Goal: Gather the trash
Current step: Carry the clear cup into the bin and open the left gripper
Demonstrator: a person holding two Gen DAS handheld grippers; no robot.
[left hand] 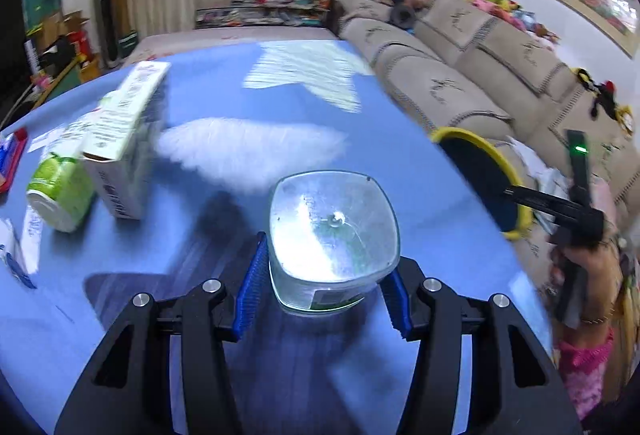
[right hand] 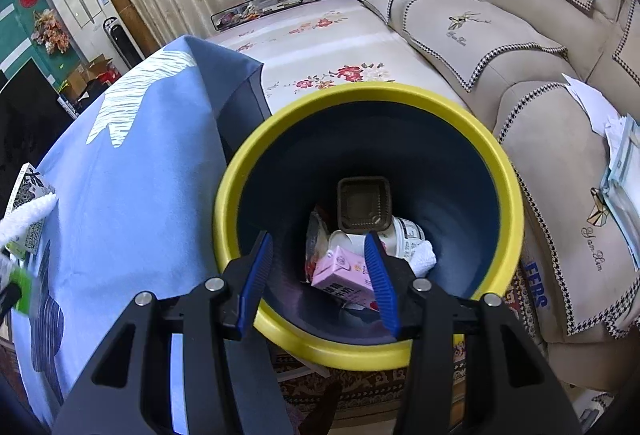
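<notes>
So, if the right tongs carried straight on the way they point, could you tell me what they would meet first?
Most likely the pink carton lying on top of the trash in the yellow-rimmed bin. The open right tongs point down into its mouth, though depth is hard to judge.

On the blue-clothed table (left hand: pixel 280 83), a clear square plastic container (left hand: pixel 334 231) sits between the left gripper's (left hand: pixel 324 291) pads, at the six o'clock edge of the left wrist view. A white cardboard box (left hand: pixel 120 143) stands at ten o'clock from it, with a green-and-white drink can (left hand: pixel 60 191) lying just beside the box at nine o'clock. The yellow-rimmed dark round bin (right hand: pixel 400 107) stands off the table's three o'clock edge, between table and beige sofa (right hand: pixel 500 47). The right gripper (right hand: pixel 320 279) hangs above the bin's mouth, pads apart. In the bin, a brown square plastic tray (right hand: pixel 364 207) lies at twelve o'clock of a pink carton (right hand: pixel 344 275), a white paper cup (right hand: pixel 408 235) beside them.
</notes>
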